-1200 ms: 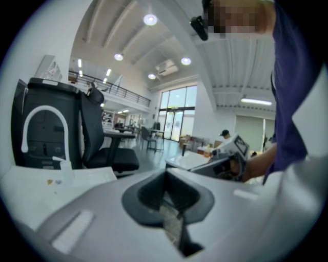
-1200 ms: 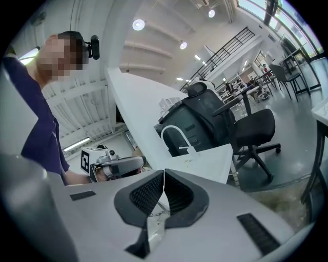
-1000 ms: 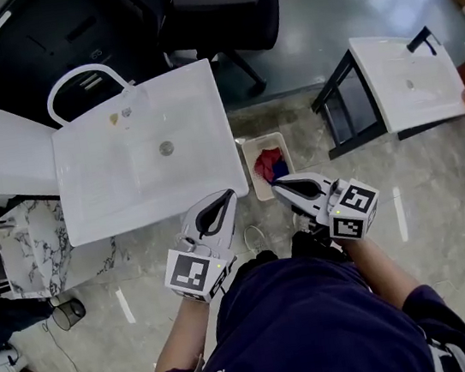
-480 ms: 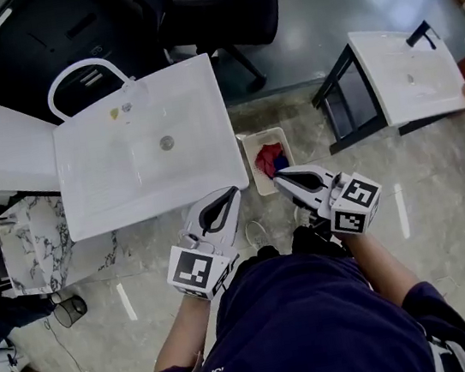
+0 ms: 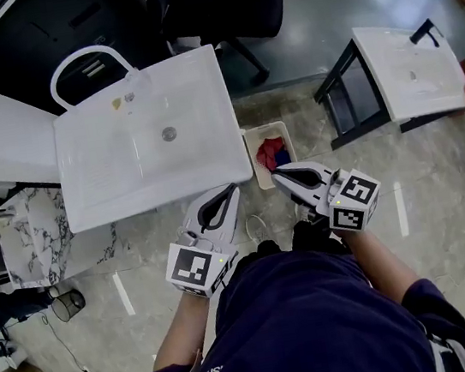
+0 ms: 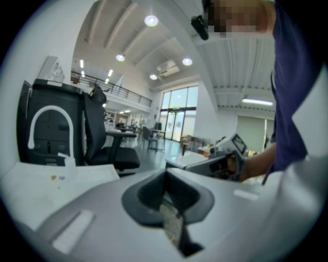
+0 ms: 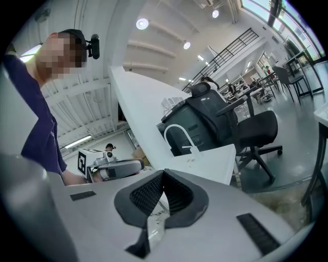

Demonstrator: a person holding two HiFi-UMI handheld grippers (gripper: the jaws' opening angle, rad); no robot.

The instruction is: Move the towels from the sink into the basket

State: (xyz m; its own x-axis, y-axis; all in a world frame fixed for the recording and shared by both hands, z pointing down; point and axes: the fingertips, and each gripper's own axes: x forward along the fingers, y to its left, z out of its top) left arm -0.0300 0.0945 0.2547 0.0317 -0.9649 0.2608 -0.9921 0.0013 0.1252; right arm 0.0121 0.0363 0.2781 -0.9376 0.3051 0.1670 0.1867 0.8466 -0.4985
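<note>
Lying bunched in the basket [image 5: 252,159] on the floor, just beside the right edge of the sink [image 5: 118,176], red and blue towels [image 5: 273,154] are seen. The left gripper [image 5: 231,190] and right gripper [image 5: 277,177] are held near the basket, each clenched shut with nothing grasped.

The basket [image 5: 255,169] sits in an open floor gap between the sink [image 5: 126,171] and a black stand [image 5: 338,109].
</note>
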